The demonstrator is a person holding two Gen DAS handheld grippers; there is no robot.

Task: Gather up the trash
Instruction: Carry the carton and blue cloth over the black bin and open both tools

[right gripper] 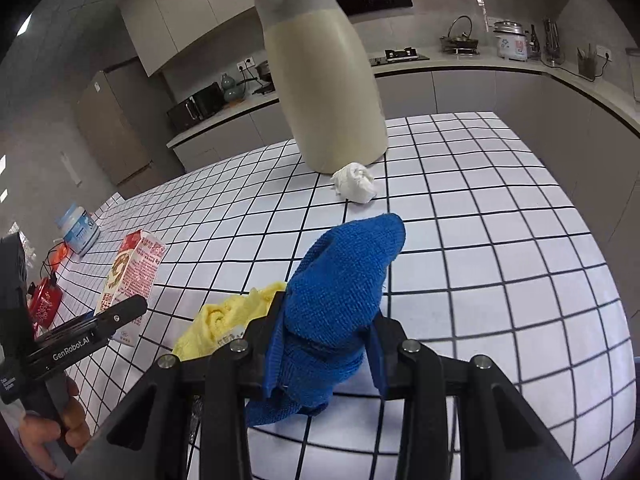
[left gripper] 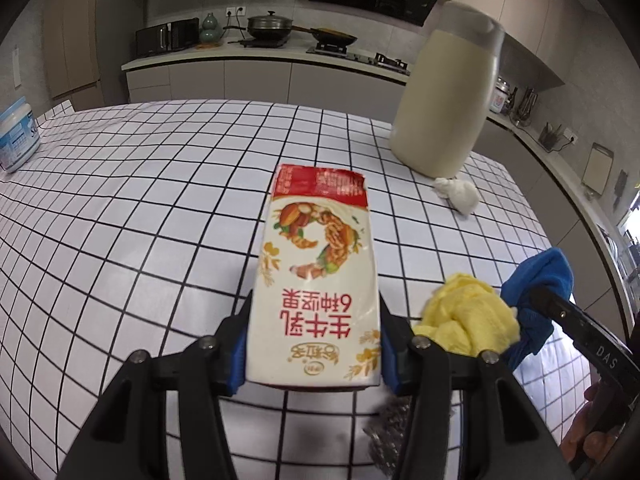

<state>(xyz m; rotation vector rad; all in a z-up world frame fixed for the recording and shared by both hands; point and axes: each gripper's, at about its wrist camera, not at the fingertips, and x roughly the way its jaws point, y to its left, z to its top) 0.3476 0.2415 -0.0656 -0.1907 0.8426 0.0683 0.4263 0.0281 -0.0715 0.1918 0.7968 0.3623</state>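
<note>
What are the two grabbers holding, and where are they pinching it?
The left gripper squeezes the milk carton by its two sides, near one end. The right gripper pinches the blue cloth around its bunched middle, one end sticking out forward.

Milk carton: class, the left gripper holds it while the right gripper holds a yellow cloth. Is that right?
Not quite. The left gripper does hold the milk carton, but the right gripper holds a blue cloth, as the right wrist view shows. The yellow cloth lies beside it on the table.
</note>
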